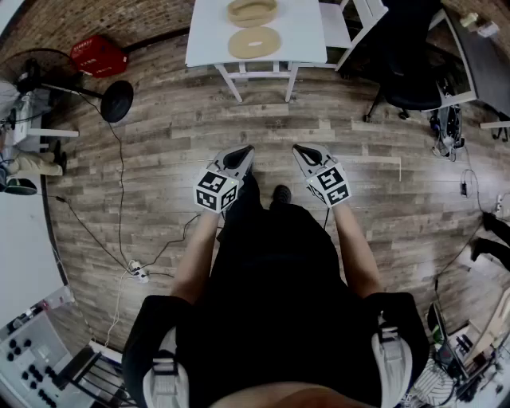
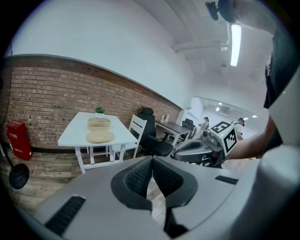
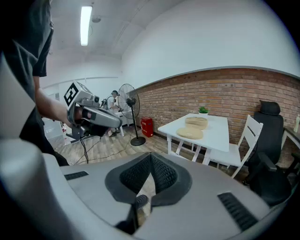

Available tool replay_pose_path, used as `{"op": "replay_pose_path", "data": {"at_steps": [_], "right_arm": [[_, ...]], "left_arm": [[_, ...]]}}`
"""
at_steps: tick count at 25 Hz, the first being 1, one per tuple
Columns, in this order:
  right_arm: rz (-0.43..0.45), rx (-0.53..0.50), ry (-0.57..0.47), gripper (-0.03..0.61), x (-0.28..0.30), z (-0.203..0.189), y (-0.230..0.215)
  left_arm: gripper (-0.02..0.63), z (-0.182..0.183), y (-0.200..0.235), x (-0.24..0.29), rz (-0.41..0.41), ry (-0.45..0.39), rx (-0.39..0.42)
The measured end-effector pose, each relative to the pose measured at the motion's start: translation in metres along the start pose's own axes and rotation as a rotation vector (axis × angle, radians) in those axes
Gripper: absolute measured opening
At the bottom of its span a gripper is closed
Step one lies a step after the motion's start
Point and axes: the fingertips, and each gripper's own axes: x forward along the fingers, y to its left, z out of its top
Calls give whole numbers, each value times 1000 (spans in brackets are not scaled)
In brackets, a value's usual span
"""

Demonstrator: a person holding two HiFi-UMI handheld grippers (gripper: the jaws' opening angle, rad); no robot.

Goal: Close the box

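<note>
A round tan box (image 1: 253, 11) stands on a white table (image 1: 311, 32) far ahead, with its flat lid (image 1: 254, 42) lying beside it on the near side. The left gripper view also has the box (image 2: 99, 123) and lid (image 2: 99, 137), and so does the right gripper view, box (image 3: 196, 122) and lid (image 3: 190, 133). My left gripper (image 1: 245, 151) and right gripper (image 1: 299, 150) hang side by side over the wooden floor, well short of the table. Both are shut with nothing between the pads. Up close, the left gripper (image 2: 152, 161) and the right gripper (image 3: 151, 159) each have their jaws closed together.
A standing fan (image 1: 115, 100) and a red canister (image 1: 98, 56) are at the left. A white chair (image 1: 351, 24) and a black office chair (image 1: 410, 72) stand right of the table. Cables (image 1: 119, 199) trail across the floor at the left.
</note>
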Motion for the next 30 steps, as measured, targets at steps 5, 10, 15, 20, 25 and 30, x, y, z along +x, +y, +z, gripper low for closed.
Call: {"op": "replay_pose_path", "data": {"at_steps": [5,10,15,20,25,30], "right_arm": [[-1,17,-5,-5,-13,-6,2],[17,37,-25,-3,-9,0,4],[10,46,-16,-3,7,7,-2],[-28,103,-33,-3,33,26,-14],[-52,138,-24,-3,69,42,-24],[-89,142,-13,-3,103,61,-36]], "left_arm": [[21,-2,-9,-7,17,-4,2],[21,3,3,-12,41,-15,3],[21,9,24,-8,40,-22,-4],[21,22,59,-6,21,-26,-21],[21,45,106,6,-7,-42,-46],[21,65,149,17,-46,-48,-30]]}}
